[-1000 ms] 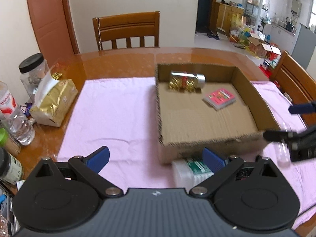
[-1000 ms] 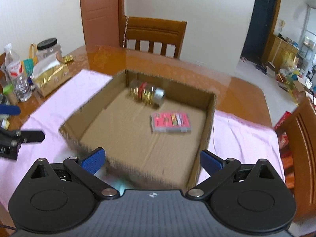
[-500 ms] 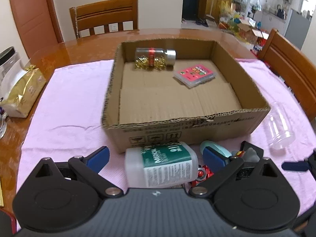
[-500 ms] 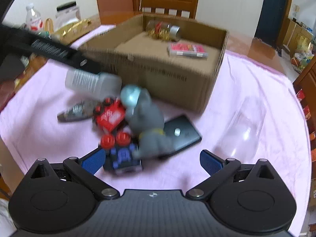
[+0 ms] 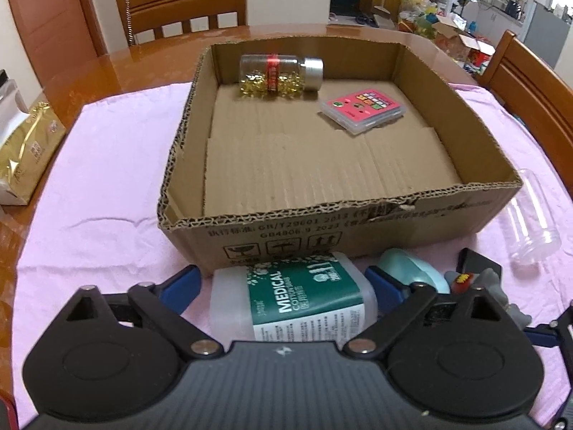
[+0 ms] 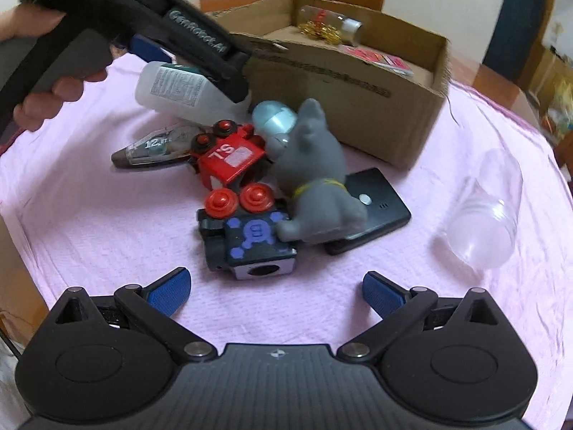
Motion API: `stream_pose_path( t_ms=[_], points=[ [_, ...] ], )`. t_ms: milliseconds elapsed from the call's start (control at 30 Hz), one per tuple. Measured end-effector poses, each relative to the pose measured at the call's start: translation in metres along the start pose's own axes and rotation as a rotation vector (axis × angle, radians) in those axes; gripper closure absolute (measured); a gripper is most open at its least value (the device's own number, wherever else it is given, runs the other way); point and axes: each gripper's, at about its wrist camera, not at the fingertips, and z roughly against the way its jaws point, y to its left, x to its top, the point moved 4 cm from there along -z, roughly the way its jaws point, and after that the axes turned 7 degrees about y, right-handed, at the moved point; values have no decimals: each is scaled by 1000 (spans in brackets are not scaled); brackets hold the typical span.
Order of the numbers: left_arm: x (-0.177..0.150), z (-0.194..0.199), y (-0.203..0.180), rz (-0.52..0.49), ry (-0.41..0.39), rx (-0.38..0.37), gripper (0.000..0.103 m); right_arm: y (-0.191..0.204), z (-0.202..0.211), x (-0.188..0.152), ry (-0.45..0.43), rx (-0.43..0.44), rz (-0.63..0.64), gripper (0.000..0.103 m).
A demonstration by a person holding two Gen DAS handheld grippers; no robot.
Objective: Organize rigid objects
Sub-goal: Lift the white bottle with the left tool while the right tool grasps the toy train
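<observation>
- Closing in from both sides, the left gripper point(image 5: 283, 286) has just been narrowing its jaws around the white medical bottle point(image 5: 297, 301); whether the pads press already cannot be told.
- The bottle lies just before the cardboard box point(image 5: 358, 229), probably its destination.
- The right gripper point(image 6: 275, 290) hangs wide and empty before the toy pile point(image 6: 247, 193), likely choosing the next object.

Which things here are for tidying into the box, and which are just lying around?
For the job: cardboard box, white bottle, toy train, grey cat toy, black phone, clear jar.

Just lying about: gold bag, chairs.
</observation>
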Motion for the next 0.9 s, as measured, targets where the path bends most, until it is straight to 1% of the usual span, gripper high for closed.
stream_pose_path(
  t_ms=[200, 300, 567, 767, 900],
  points=[
    [-5, 3, 2, -11, -5, -12, 14, 5, 1, 1, -4, -2, -2, 0],
    [-10, 7, 7, -11, -13, 2, 15, 11, 0, 3, -1, 4, 10, 0],
    [-30, 17, 32, 26, -5, 18, 17, 31, -3, 10, -3, 32, 63, 0],
    [-41, 22, 43, 33, -12, 6, 18, 48, -1, 8, 17, 62, 117, 0],
    [-38, 15, 49, 64, 3, -7, 20, 46, -1, 10, 11, 52, 88, 0]
  ],
)
